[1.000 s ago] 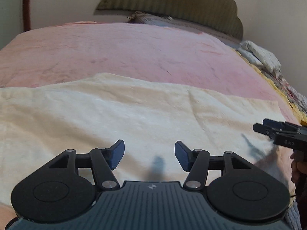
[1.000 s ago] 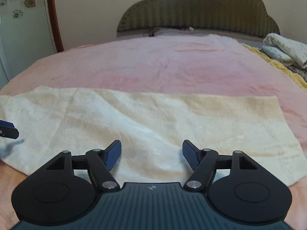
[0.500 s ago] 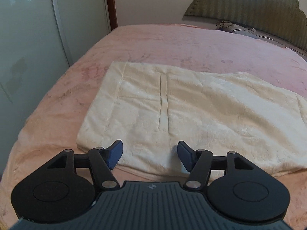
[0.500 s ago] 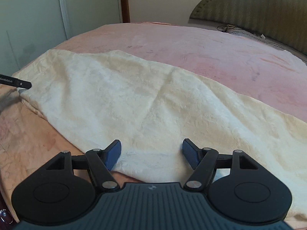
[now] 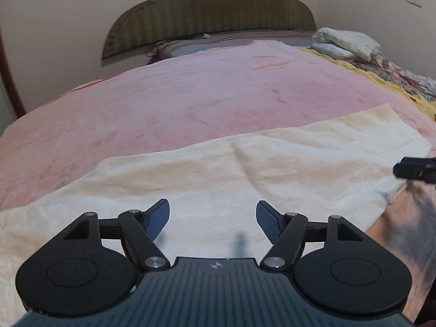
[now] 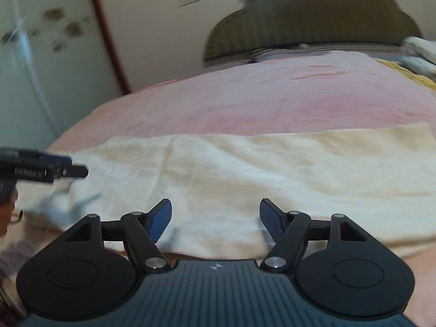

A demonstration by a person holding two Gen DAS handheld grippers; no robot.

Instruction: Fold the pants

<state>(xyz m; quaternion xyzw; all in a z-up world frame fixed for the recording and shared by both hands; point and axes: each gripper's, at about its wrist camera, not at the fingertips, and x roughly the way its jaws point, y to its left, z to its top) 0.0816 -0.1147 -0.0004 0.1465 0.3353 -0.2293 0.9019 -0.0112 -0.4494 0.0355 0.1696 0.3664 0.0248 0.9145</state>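
Cream fleece pants (image 5: 245, 174), folded into a long band, spread flat along the near edge of the pink bed blanket (image 5: 190, 95). Left gripper (image 5: 212, 219) and right gripper (image 6: 215, 218) above the band's near edge, fingers apart, nothing held. Scalloped headboard (image 5: 207, 11) at the far edge.

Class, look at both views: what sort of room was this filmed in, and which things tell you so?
Most likely a bedroom: a padded headboard against the wall, a pink blanket spread over the bed, and folded bedding piled at its far corner.
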